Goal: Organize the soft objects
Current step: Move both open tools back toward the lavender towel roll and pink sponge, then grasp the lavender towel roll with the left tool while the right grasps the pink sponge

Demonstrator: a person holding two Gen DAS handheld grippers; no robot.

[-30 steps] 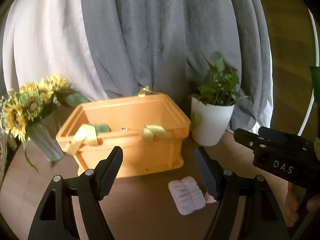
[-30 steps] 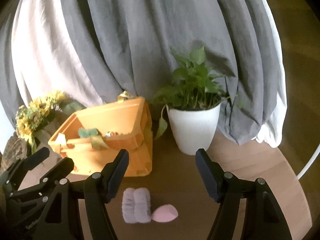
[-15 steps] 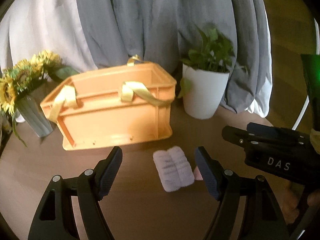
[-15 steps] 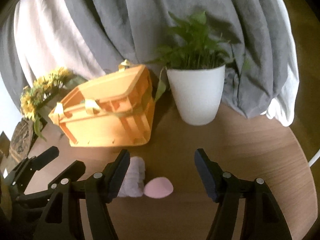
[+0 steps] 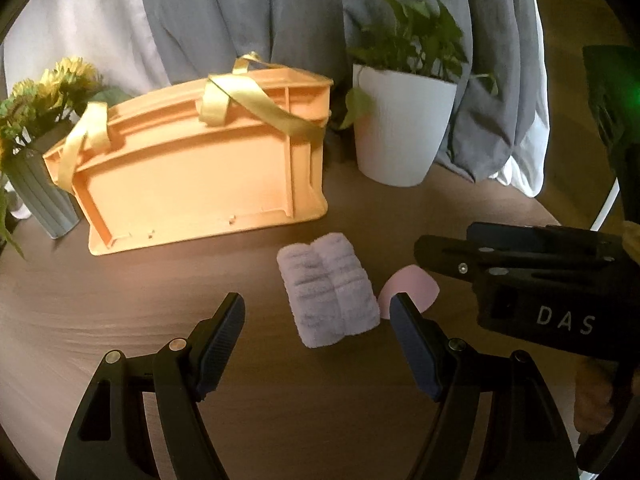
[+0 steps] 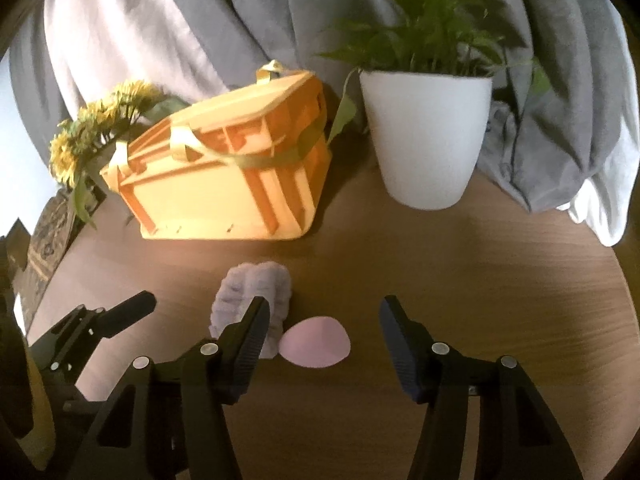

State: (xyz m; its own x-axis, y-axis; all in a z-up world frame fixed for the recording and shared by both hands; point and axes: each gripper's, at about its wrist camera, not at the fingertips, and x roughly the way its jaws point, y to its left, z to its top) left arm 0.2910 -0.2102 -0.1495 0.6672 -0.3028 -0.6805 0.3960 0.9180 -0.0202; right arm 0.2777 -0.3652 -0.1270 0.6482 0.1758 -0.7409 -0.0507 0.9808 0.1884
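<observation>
A folded lilac towel lies on the round wooden table, with a pink egg-shaped sponge just right of it. My left gripper is open and empty, low over the table, with the towel between and just ahead of its fingers. In the right wrist view my right gripper is open and empty, with the sponge between its fingers and the towel behind its left finger. The orange crate with yellow ribbon handles stands behind them.
A white pot with a green plant stands right of the crate. A grey vase of sunflowers stands to its left. Grey and white cloth hangs behind. The table's edge curves at the right.
Both grippers have come down and forward toward the table. The towel and sponge now sit closer, between the fingers. The crate's inside is no longer visible.
</observation>
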